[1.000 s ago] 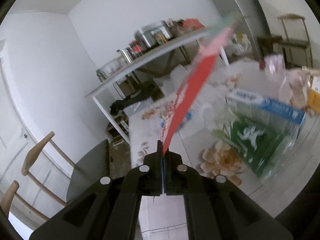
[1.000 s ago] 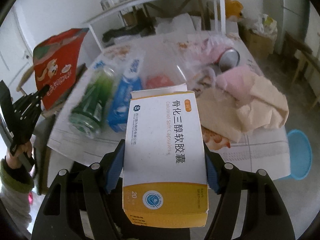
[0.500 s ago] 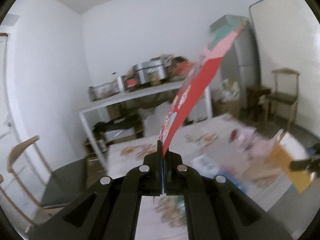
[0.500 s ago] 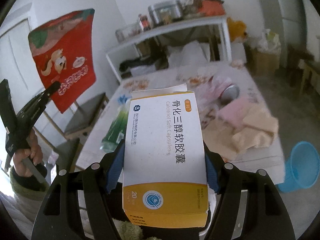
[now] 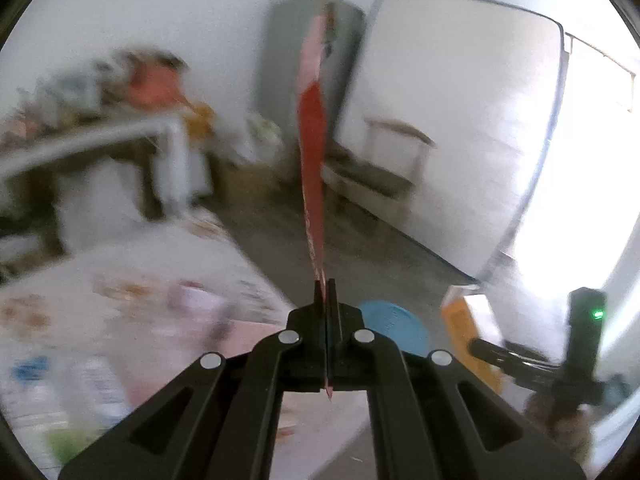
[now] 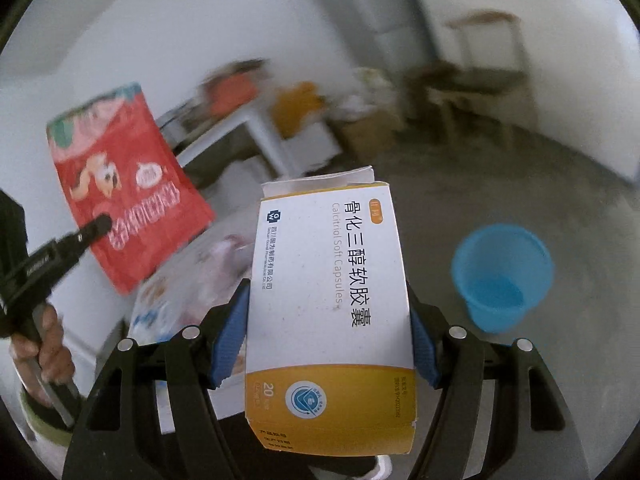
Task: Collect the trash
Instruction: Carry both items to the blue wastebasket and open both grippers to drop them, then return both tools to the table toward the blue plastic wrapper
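Observation:
My left gripper (image 5: 326,292) is shut on a flat red snack bag (image 5: 313,168), seen edge-on and standing upright; the bag's printed face shows in the right wrist view (image 6: 124,188), held up at the left. My right gripper (image 6: 328,304) is shut on a white and orange medicine box (image 6: 328,300); the box also shows in the left wrist view (image 5: 468,328) at the lower right. A blue plastic bin (image 6: 502,276) stands on the floor to the right of the table; it shows in the left wrist view (image 5: 394,326) just past my fingers.
The table (image 5: 132,280) with a patterned cloth carries more litter: a pink cloth, bottles and wrappers, all blurred. A white shelf table (image 5: 120,136) with pots stands behind. A wooden chair (image 6: 484,52) and a grey cabinet (image 5: 296,80) stand by the far wall.
Both grippers have swung right, away from the table, with their loads. The blue bin has come into the left view and grown larger in the right view.

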`<state>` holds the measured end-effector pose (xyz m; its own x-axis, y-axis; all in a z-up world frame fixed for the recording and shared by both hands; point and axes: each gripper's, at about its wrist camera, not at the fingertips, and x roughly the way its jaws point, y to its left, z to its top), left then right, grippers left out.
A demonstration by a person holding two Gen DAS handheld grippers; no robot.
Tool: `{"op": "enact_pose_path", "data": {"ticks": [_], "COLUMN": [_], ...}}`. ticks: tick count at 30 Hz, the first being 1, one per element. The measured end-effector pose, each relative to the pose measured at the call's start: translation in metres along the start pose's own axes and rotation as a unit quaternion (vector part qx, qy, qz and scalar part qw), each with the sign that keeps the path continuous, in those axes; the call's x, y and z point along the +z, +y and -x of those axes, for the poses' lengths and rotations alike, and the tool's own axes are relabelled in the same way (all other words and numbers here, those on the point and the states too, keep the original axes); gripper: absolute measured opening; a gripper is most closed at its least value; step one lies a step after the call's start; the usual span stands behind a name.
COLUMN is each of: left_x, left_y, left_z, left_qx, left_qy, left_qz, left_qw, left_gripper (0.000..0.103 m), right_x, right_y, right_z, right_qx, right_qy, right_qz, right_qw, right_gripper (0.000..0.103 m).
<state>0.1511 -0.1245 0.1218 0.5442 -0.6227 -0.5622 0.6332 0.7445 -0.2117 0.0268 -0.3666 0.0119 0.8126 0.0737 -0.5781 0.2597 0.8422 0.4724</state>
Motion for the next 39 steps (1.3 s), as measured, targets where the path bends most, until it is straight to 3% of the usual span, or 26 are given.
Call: {"op": "enact_pose_path", "data": {"ticks": [4,9,15,17,20,23,24,25,26,27,31,39], "left_x": [0.017,0.012,-0.001,-0.003,-0.003,0.009,0.01,0.009,0.01,0.01,0.011,-0.005], "left_y": [-0.027,-0.062,-0.09,-0.098,-0.105,-0.107,-0.106,-0.106,-0.106,-0.102,-0.097,-0.094], "left_z": [-0.102,-0.229,-0.353,-0.389,-0.423,-0.452,-0.458,-0.466,-0.474,-0.482,-0.472,-0.419], "left_qx": [-0.068,-0.087,-0.063,-0.049,-0.055,-0.053,-0.05,-0.045,-0.034,-0.013,-0.016,-0.026], "left_qy": [0.109,0.223,0.311,0.324,0.337,0.32,0.314,0.314,0.319,0.324,0.309,0.293], "left_qz": [0.027,0.036,0.026,0.013,0.027,0.028,0.026,0.024,0.023,0.028,0.038,0.029], "left_qw": [0.9913,0.9703,0.948,0.9445,0.9394,0.9455,0.9479,0.9482,0.9468,0.9455,0.9503,0.9552], "left_gripper": [0.0,0.0,0.0,0.0,0.0,0.001,0.01,0.022,0.055,0.068,0.068,0.07], "right_x": [0.01,0.016,0.026,0.034,0.048,0.062,0.06,0.063,0.063,0.063,0.046,0.039], "right_y": [-0.064,-0.15,-0.222,-0.235,-0.259,-0.281,-0.292,-0.29,-0.3,-0.307,-0.321,-0.312], "right_z": [-0.018,-0.077,-0.153,-0.174,-0.204,-0.229,-0.226,-0.228,-0.237,-0.243,-0.245,-0.234], "right_qx": [-0.008,0.033,0.051,0.053,0.059,0.054,0.058,0.06,0.06,0.054,0.041,0.041], "right_qy": [0.019,0.072,0.118,0.126,0.13,0.11,0.102,0.097,0.091,0.09,0.072,0.086], "right_qz": [-0.089,-0.241,-0.342,-0.354,-0.384,-0.407,-0.411,-0.417,-0.43,-0.441,-0.477,-0.46], "right_qw": [0.996,0.967,0.931,0.925,0.912,0.905,0.904,0.902,0.896,0.892,0.875,0.883], "right_gripper": [0.066,0.066,0.066,0.066,0.066,0.072,0.08,0.084,0.088,0.088,0.088,0.088]}}
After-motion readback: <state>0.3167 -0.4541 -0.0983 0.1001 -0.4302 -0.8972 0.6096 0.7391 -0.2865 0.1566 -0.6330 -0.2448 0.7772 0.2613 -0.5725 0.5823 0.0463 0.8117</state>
